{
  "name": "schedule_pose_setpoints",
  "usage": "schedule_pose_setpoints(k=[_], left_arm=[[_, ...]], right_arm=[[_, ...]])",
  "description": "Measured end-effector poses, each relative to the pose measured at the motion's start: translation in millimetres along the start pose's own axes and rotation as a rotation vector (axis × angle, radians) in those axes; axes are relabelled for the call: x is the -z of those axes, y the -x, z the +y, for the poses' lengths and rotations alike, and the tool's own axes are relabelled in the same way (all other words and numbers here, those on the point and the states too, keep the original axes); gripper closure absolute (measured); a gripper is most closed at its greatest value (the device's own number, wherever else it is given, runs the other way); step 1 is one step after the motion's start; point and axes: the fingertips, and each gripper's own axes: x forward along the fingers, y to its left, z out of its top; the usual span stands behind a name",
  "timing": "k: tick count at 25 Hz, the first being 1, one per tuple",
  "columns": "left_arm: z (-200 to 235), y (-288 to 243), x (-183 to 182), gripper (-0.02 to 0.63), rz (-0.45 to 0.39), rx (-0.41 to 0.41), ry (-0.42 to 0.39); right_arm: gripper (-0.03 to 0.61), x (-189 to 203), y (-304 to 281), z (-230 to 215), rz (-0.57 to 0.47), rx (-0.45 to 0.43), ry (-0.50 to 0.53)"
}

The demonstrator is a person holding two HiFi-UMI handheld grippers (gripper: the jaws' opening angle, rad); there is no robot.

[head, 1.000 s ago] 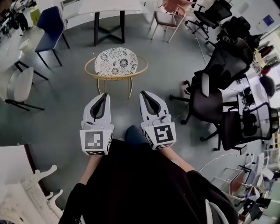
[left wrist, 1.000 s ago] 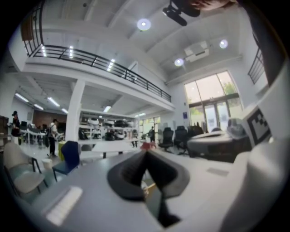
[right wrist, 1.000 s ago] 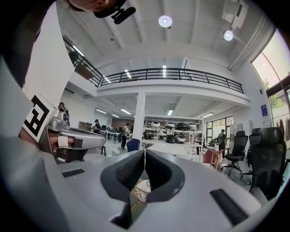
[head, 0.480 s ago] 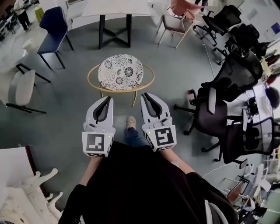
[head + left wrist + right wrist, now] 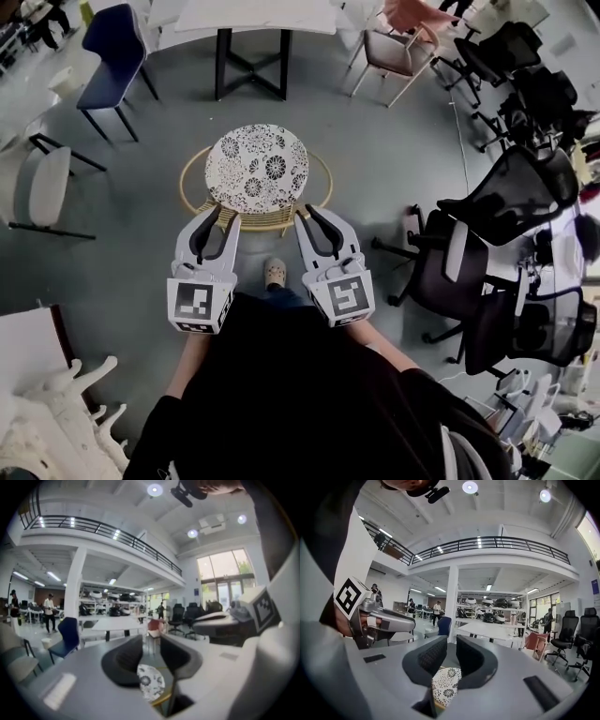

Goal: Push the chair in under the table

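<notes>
Ahead, we hold our left gripper (image 5: 217, 217) and right gripper (image 5: 307, 216) at the chair's (image 5: 257, 169) near rim, jaws of each slightly apart, gripping nothing; the table (image 5: 253, 14) stands beyond it.

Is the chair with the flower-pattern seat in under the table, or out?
Out. The chair stands on open floor, clear of the white table beyond it.

View along the right claw (image 5: 451, 641), its jaws slightly apart and gripping nothing, with the flower-patterned chair seat (image 5: 446, 686) showing low in the gap between them, the left claw (image 5: 401, 622) at left, and a white table (image 5: 487, 630), blue chair (image 5: 443, 625) and pink chair (image 5: 534, 641) beyond.
</notes>
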Motion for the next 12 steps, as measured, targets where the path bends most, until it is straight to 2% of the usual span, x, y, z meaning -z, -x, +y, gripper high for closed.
schedule_pose_setpoints(k=[6,12], left_arm=[[13,-32,10,0.471,0.051,0.000,-0.004],[24,-45,27,0.443,0.120,0.047,-0.014]], right_arm=[[0.554,19,-26,-24,0.042,-0.074,0.004],[0.551,38,-42,-26,0.090,-0.141,0.025]])
